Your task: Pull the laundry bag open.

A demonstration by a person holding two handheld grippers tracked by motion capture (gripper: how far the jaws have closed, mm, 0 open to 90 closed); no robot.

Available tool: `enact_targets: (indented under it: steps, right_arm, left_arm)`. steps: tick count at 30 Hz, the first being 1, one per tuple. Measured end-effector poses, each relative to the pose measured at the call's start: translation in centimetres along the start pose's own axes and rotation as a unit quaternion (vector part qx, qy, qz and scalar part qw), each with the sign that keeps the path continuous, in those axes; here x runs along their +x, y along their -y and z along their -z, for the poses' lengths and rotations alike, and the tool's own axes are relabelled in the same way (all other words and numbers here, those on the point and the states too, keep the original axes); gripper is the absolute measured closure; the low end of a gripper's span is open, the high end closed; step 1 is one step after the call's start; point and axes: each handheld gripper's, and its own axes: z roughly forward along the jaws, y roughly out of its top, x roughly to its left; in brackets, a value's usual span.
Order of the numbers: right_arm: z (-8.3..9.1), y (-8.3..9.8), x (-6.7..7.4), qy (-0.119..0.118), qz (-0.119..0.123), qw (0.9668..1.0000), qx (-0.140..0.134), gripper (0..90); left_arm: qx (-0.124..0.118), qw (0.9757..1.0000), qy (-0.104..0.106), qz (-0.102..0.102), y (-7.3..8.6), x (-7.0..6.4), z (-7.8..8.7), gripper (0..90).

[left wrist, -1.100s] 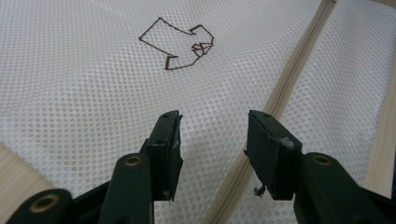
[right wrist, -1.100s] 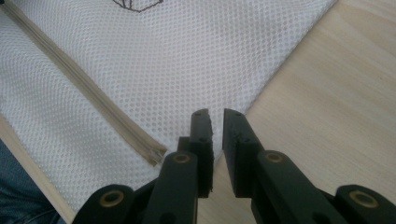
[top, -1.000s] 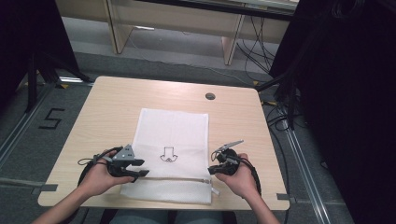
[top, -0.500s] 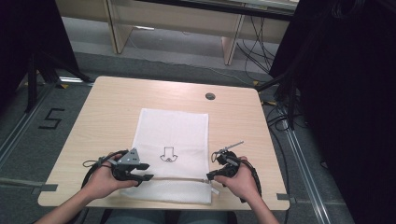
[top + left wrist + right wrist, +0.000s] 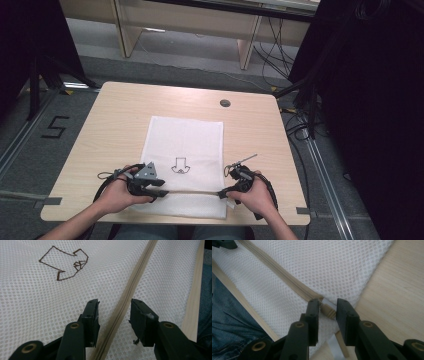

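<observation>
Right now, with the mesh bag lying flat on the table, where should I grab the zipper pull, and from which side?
Grip the small beige zipper pull at the zipper's end by the bag's right corner. It lies flat and sticks out past the zipper line, so come from the table's near edge, one pad on each side. The right tongs already straddle it; their jaws have just been opening, not pressing it.

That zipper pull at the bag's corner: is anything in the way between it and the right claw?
Nothing visible. The right claw has just been opening, and the zipper pull lies in the gap between its jaws, with clear space at either side. Beneath it are the mesh bag and the table.
</observation>
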Motion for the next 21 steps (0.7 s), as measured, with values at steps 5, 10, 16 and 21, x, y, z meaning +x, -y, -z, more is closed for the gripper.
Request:
enact_targets:
  steps: [5, 10, 16, 21]
  right_arm:
    - [-0.2, -0.1, 0.3, -0.001, 0.011, 0.9999, 0.004, 78.5]
    - [0.0, -0.4, 0.7, -0.011, 0.006, 0.9999, -0.005, 86.2]
    - [0.3, -0.6, 1.0, -0.01, -0.004, 0.9998, -0.018, 86.0]
    - [0.1, -1.0, 1.7, -0.013, -0.014, 0.9996, -0.02, 83.0]
  left_arm:
    - [0.009, 1.0, 0.0, 0.002, 0.1, -0.1, -0.3, 59.4]
    - [0.016, 0.9999, 0.003, 0.001, 0.2, -0.1, -0.5, 59.8]
    - [0.039, 0.9989, 0.004, -0.027, 0.1, 0.2, -0.3, 60.0]
    - [0.018, 0.9998, 0.002, -0.001, 0.1, -0.1, -0.6, 59.9]
